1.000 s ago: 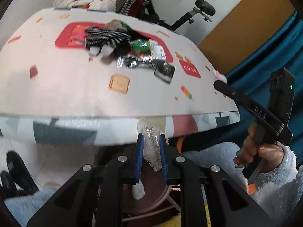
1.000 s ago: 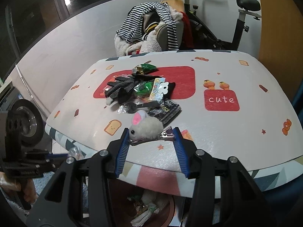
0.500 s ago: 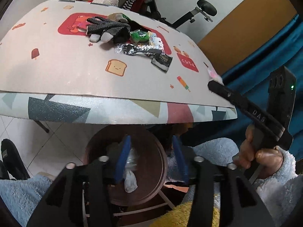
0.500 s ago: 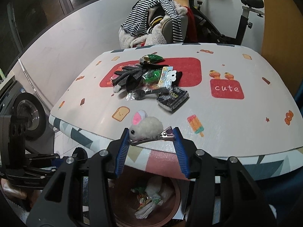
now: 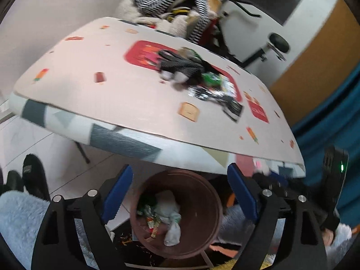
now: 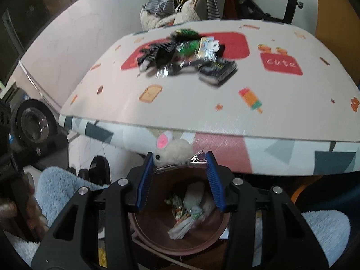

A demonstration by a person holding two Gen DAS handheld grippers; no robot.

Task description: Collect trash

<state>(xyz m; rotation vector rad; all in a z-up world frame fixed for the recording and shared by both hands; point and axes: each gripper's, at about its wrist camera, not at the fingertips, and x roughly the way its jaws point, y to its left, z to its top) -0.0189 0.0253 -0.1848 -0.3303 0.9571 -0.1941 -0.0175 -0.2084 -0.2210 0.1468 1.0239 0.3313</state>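
A brown round bin [image 5: 203,181] stands on the floor under the table's front edge, with wrappers and crumpled paper [image 5: 167,213] inside. My left gripper [image 5: 178,168] hangs over it; its jaws are opening wide and nothing is between them. My right gripper [image 6: 179,155] is shut on a fluffy white mouse hair clip [image 6: 177,150], held above the same bin [image 6: 162,193]. On the table lies a pile of black striped gloves and snack wrappers [image 5: 202,78], also seen from the right wrist as the pile [image 6: 186,54].
The table [image 6: 270,103] wears a cartoon-print cloth that overhangs the bin. Behind it are a chair heaped with clothes [image 6: 184,2] and an exercise bike [image 5: 265,45]. Pale blue fleece [image 5: 20,216] and black slippers [image 5: 33,175] lie at lower left. A washing-machine door [image 6: 33,121] is at left.
The left gripper let go of the clear wrapper, which fell into the bin, and its jaws spread wide. The right gripper came down from table level to just over the bin, still gripping the mouse clip.
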